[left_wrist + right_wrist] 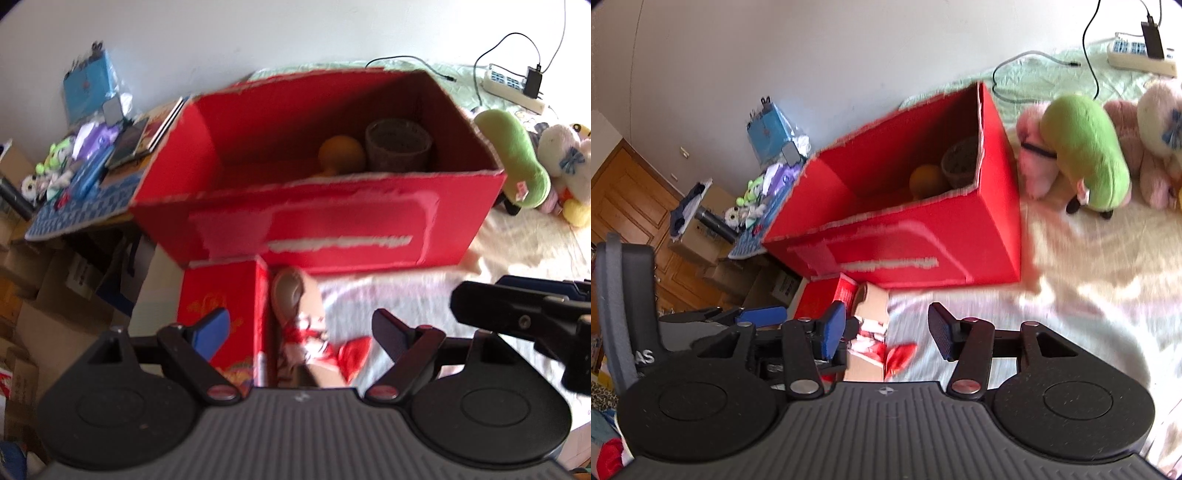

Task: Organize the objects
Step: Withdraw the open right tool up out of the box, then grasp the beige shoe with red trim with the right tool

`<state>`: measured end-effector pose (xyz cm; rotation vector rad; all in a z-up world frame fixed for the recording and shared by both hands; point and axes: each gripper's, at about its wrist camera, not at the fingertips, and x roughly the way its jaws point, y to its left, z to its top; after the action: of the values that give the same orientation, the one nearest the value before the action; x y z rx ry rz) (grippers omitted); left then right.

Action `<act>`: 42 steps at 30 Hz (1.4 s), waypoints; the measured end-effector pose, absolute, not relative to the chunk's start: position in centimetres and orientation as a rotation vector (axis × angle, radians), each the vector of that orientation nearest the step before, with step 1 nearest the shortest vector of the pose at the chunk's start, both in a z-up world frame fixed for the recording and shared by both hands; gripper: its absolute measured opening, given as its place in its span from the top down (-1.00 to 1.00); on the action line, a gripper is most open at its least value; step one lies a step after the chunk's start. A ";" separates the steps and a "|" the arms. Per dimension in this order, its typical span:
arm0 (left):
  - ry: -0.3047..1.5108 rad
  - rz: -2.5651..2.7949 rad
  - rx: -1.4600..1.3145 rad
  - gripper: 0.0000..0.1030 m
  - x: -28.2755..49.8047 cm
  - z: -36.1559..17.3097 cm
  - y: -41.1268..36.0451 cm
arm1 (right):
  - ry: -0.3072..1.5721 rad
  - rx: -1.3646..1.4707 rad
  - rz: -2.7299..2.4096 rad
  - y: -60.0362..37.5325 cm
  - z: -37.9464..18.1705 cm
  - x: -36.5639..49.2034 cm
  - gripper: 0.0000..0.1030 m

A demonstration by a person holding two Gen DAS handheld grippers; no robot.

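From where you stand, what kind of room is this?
Most likely a bedroom at home: plush toys lie on bedding, a wooden door stands at left, and a cluttered side table sits beside the bed.

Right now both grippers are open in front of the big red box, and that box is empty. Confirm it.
Not quite: the red box is not empty. The left wrist view shows an orange ball and a dark cup at its far right end. The rest holds: the left gripper and right gripper are both open in front of it.
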<state>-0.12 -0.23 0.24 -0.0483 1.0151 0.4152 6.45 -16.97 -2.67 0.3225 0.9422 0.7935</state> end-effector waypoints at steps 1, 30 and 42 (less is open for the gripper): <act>1.015 0.412 -0.069 -0.64 -0.7 0.1 0.3 | 0.956 0.324 0.797 -16.8 -3.1 6.4 -0.04; 0.991 -0.035 -0.174 -0.31 -4.6 -2.0 6.8 | 1.197 0.241 0.814 -6.9 -8.4 8.4 -0.05; 1.043 -0.140 -0.151 -0.31 -1.8 -3.5 5.7 | 1.308 0.427 0.799 -10.7 -10.4 9.7 0.24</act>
<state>-1.79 5.70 -3.54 -0.1505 1.0427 -0.1396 9.67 -10.68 -10.36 0.4268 1.3076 0.7986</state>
